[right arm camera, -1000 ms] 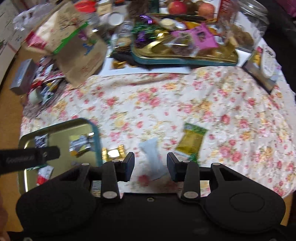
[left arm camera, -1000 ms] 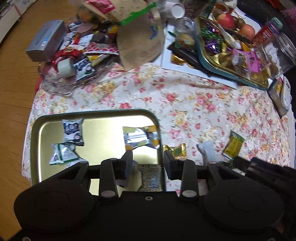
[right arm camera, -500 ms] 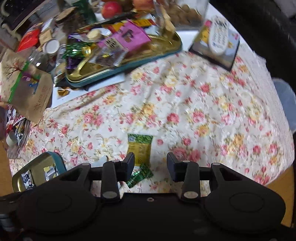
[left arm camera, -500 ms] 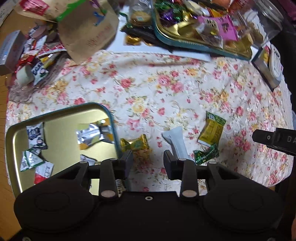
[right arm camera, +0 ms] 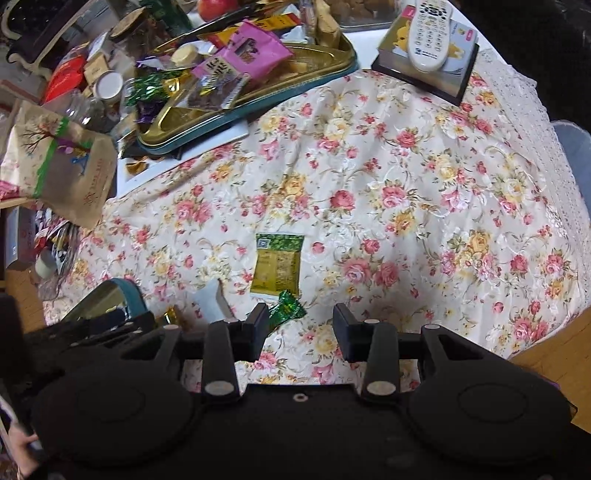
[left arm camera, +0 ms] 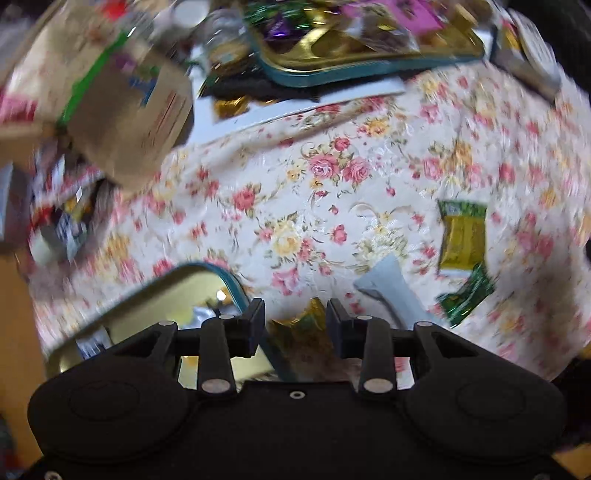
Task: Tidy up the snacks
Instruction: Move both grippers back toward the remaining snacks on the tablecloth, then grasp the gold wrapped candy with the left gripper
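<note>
My left gripper (left arm camera: 295, 319) is open and points steeply down over a gold-wrapped candy (left arm camera: 310, 332), which lies on the floral cloth between its fingers without the pads touching it. Just left of it is the corner of the gold tray (left arm camera: 166, 295) holding small packets. A white packet (left arm camera: 391, 291), a yellow-green packet (left arm camera: 463, 236) and a green twist candy (left arm camera: 467, 295) lie to the right. My right gripper (right arm camera: 301, 325) is open and empty. The green candy (right arm camera: 290, 308) sits at its left fingertip, below the yellow-green packet (right arm camera: 279, 264). The white packet (right arm camera: 214, 301) lies further left.
A second gold tray (right arm camera: 332, 74) piled with snacks stands at the back, with a brown paper bag (right arm camera: 74, 166) at the left and a remote control (right arm camera: 430, 33) on a box at the back right. The table edge (right arm camera: 535, 350) runs near the right gripper.
Both grippers swung to the right across the table and rolled. The left one came off the tray to above the gold candy. The right one left the white packet for the green candy.
</note>
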